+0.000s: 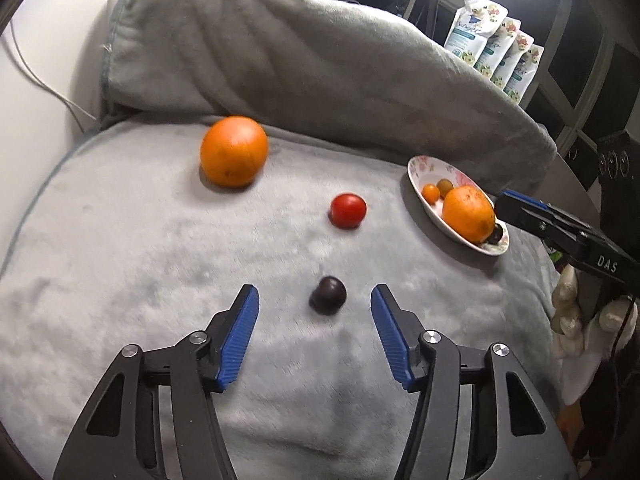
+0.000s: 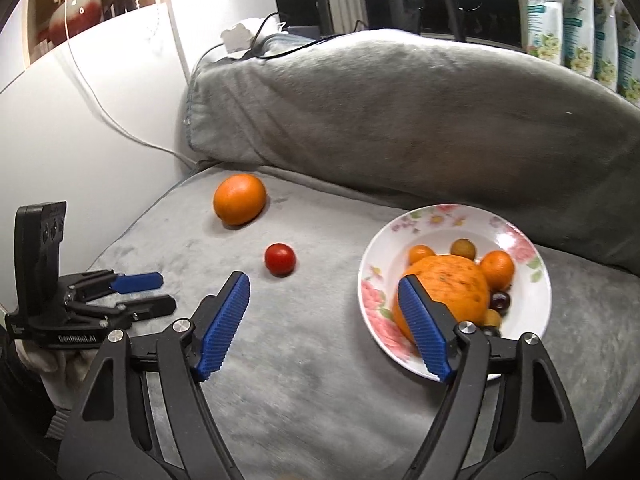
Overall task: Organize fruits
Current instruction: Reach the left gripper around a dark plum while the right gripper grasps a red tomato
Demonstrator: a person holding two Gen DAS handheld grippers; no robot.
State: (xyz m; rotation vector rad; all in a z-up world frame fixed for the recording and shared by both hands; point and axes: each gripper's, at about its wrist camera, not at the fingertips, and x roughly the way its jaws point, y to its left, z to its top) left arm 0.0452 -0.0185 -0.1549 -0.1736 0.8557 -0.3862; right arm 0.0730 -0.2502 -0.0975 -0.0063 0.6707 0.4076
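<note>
Spreading wide at the near edge of the grey cushion (image 1: 120, 260): left gripper (image 1: 315, 294), blue pads (image 1: 240, 336) parted and empty, framing a dark plum (image 1: 328, 295) lying between the fingertips without touching either. Sitting just beyond, toward the middle of the cushion: a red tomato (image 1: 347, 210). Resting farther back, close to the rear edge against the grey back pillow (image 1: 304, 64): a large orange (image 1: 234, 151), well apart from the tomato. Tilting at the right edge of the cushion: a floral plate (image 1: 420, 168) holding a second orange (image 1: 468, 213), small orange and greenish fruits behind it, and a dark one at its near rim. Hovering over the near rim of the plate (image 2: 372, 280), seen from the right wrist: right gripper (image 2: 324, 280), likewise gaping open and holding nothing, one finger above the cushion, the other overlapping the plated orange (image 2: 452, 284); contact impossible to tell. Crowding around that orange: two small orange fruits, a greenish one, a dark plum-like one. Standing along the window ledge beyond the pillow: printed refill pouches (image 1: 492, 44). Trailing down the white wall at the left: a cable (image 2: 100, 96).
</note>
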